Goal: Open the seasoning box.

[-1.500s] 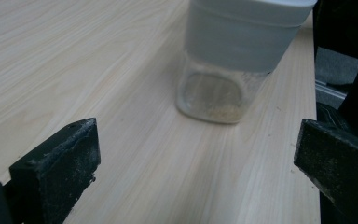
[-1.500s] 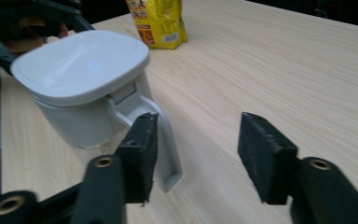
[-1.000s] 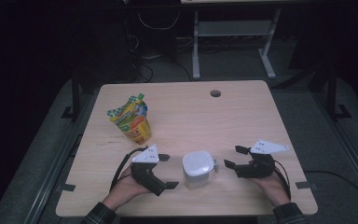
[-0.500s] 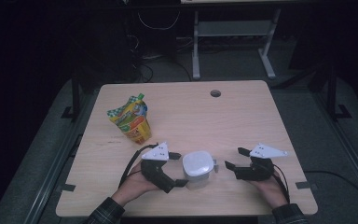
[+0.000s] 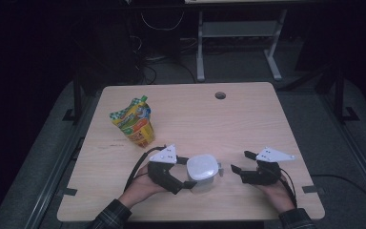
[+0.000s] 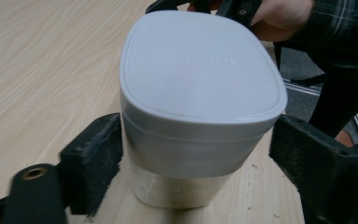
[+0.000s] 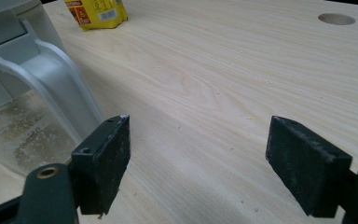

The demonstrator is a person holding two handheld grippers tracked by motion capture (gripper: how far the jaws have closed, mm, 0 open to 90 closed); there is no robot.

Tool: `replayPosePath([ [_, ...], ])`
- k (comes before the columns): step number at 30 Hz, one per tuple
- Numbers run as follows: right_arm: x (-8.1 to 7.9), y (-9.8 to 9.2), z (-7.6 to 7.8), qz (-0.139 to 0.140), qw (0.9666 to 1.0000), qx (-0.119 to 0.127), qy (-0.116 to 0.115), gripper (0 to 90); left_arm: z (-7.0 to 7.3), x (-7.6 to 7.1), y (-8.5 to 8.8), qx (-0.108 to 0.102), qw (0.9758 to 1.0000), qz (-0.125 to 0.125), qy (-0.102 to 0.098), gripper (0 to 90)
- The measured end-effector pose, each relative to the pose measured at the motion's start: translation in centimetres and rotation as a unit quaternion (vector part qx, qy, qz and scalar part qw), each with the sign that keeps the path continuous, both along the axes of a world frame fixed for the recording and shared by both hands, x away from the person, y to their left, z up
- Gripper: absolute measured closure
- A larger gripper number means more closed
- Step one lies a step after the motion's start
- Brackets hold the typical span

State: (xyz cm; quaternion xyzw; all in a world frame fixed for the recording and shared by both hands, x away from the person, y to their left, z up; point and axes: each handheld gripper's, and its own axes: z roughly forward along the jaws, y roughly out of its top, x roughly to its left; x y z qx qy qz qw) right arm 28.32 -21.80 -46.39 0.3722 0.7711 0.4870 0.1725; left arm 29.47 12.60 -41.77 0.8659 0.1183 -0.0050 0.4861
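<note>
In the high view, a pale wood-grain tabletop (image 5: 248,124) with rounded corners carries a small clear container (image 5: 203,169) under a smooth white lid of rounded-square shape. It stands near the front edge, a little left of the middle. The left gripper (image 5: 187,177), black with a grey three-cornered plate on top, reaches in from the left and brackets the container, one jaw behind it and one in front. The right gripper (image 5: 238,165), of the same build, rests to the right of the container, apart from it, its jaws spread over bare wood. A glossy, crinkled pouch (image 5: 133,121) printed in yellow, green and orange stands toward the left edge, and a round hole (image 5: 220,95) is cut near the far edge.

In the left gripper view, the container (image 6: 200,112) stands between the two matte black pads. The jaws have just been closing in around it, yet a narrow gap shows between each pad and the wall, so they are not pressing. Pale, grainy residue clings to the clear lower wall.

In the right gripper view, the jaws stand wide apart with bare wood between them. The container's (image 7: 23,126) translucent wall, speckled with grains, and a white moulded clip (image 7: 51,74) sit just left of the left pad. The pouch (image 7: 95,11) is at the far left.
</note>
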Motion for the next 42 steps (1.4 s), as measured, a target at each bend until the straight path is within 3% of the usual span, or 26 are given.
replayPosePath([
  [10, -0.1, 0.1, 0.0, 0.0, 1.0, -0.004, 0.0, 21.6, -0.2, -0.1, -0.3, 0.017, 0.9998, 0.001, -0.006, 19.5],
  [20, -0.2, 0.1, 0.0, -0.001, 1.0, -0.004, -0.001, 21.8, 0.2, -0.2, 0.0, 0.003, 1.0, 0.004, -0.006, 20.6],
  [23, -0.2, 0.1, 0.0, 0.0, 1.0, -0.004, -0.002, 21.8, 0.6, -0.1, 0.3, -0.011, 0.9999, 0.007, 0.0, 22.8],
  [42, -0.2, 0.2, 0.0, 0.001, 1.0, -0.007, -0.002, 21.8, 1.9, -0.1, 0.3, -0.022, 0.9996, 0.015, -0.01, 28.5],
])
